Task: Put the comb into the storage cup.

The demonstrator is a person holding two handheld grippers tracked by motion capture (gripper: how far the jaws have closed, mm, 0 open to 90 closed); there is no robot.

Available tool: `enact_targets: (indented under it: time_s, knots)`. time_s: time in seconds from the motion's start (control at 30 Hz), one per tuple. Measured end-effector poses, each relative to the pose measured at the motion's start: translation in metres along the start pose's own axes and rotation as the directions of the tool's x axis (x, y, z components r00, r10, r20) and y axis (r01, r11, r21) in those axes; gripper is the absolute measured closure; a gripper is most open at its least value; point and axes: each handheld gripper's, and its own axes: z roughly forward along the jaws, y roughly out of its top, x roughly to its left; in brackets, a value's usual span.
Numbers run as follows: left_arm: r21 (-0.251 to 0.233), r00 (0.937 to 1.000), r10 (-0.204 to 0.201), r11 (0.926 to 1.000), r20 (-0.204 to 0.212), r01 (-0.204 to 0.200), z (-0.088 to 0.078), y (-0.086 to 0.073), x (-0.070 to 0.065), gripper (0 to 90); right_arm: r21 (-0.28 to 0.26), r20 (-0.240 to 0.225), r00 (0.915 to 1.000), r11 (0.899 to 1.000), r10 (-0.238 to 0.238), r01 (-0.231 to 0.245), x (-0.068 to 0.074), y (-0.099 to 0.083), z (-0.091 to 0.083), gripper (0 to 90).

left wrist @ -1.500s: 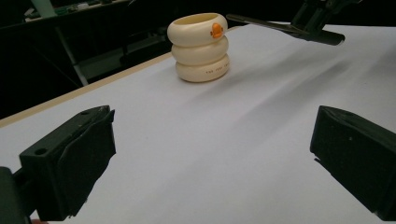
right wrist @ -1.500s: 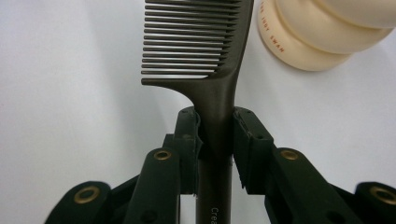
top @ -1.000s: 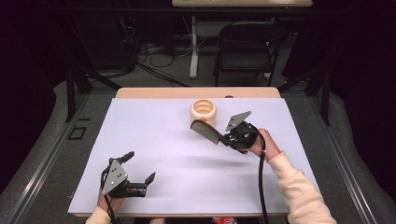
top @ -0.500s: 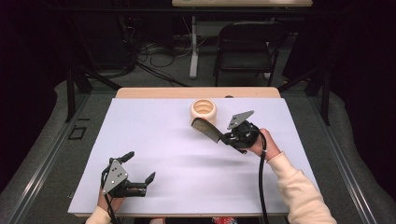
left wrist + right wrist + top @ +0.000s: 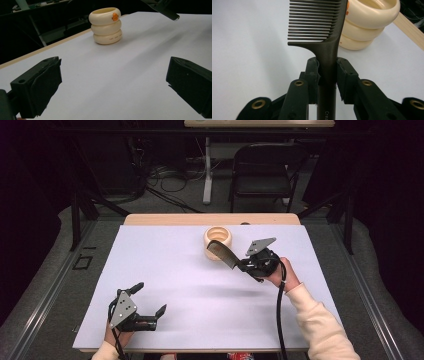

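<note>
Right claw (image 5: 328, 72) clamps comb (image 5: 319, 25) handle beside ringed cup (image 5: 219, 242); left claw (image 5: 149, 301) wide, idle. Risk: teeth snag rim, cup tips.

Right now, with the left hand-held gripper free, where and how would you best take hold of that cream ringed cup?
Probably grip the cream ringed cup across a groove between its stacked rings, coming level from the near side. It stands upright, and the comb hangs by its far-right side.

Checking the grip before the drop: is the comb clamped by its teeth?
No: the right tool clamps the black comb by its handle, with the teeth clear above the pads.
</note>
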Motion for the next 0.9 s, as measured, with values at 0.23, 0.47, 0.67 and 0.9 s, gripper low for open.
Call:
enact_targets:
  time_s: [0.23, 0.47, 0.67, 0.9]
  knots:
    - [-0.001, 1.0, 0.0, 1.0, 0.002, 0.0, 0.0003, -0.0001, 0.0002, 0.0, -0.028, 0.021, 0.9996, 0.999, 0.019, -0.018, -0.0028, -0.001, -0.0008, 72.4]
    - [-0.001, 1.0, 0.0, 1.0, -0.001, 0.0, 0.0001, 0.0001, 0.0, 0.1, -0.05, 0.043, 0.9985, 0.998, 0.033, -0.031, -0.0047, -0.0013, -0.0024, 72.4]
    - [0.0, 1.0, 0.001, 1.0, 0.0, -0.001, 0.0002, 0.0001, -0.0004, 0.1, -0.062, 0.053, 0.998, 0.998, 0.034, -0.031, -0.0049, -0.0007, -0.0032, 72.4]
    - [0.0, 1.0, 0.001, 1.0, 0.001, -0.001, 0.0004, 0.0001, -0.0004, 0.1, -0.072, 0.056, 0.9977, 0.997, 0.037, -0.033, -0.007, -0.0001, -0.0042, 72.4]
